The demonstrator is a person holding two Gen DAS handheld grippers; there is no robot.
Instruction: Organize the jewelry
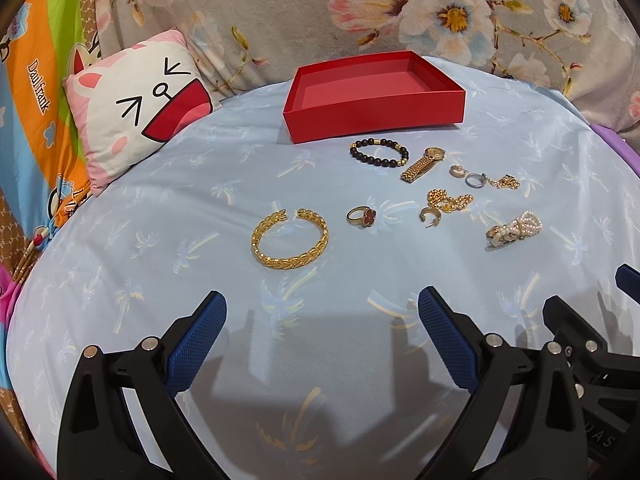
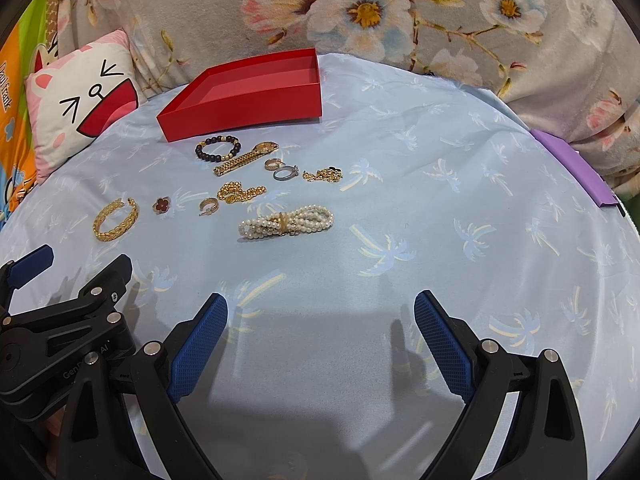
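An empty red box (image 1: 374, 110) (image 2: 248, 114) stands at the back of the light blue sheet. In front of it lie a black bead bracelet (image 1: 378, 152) (image 2: 217, 148), a gold watch (image 1: 422, 163) (image 2: 246, 159), a gold cuff bangle (image 1: 290, 239) (image 2: 116, 220), a red clover ring (image 1: 361, 217) (image 2: 161, 205), a gold chain (image 1: 450, 200) (image 2: 240, 193), a pearl bracelet (image 1: 516, 227) (image 2: 286, 222) and small rings. My left gripper (image 1: 322, 310) is open and empty, short of the bangle. My right gripper (image 2: 322, 312) is open and empty, short of the pearl bracelet.
A cat-face pillow (image 1: 136, 108) (image 2: 80, 100) lies at the back left. A floral blanket (image 1: 400, 8) runs along the back. A purple strip (image 2: 572, 168) sits at the right edge of the sheet. The other gripper shows at each view's lower side.
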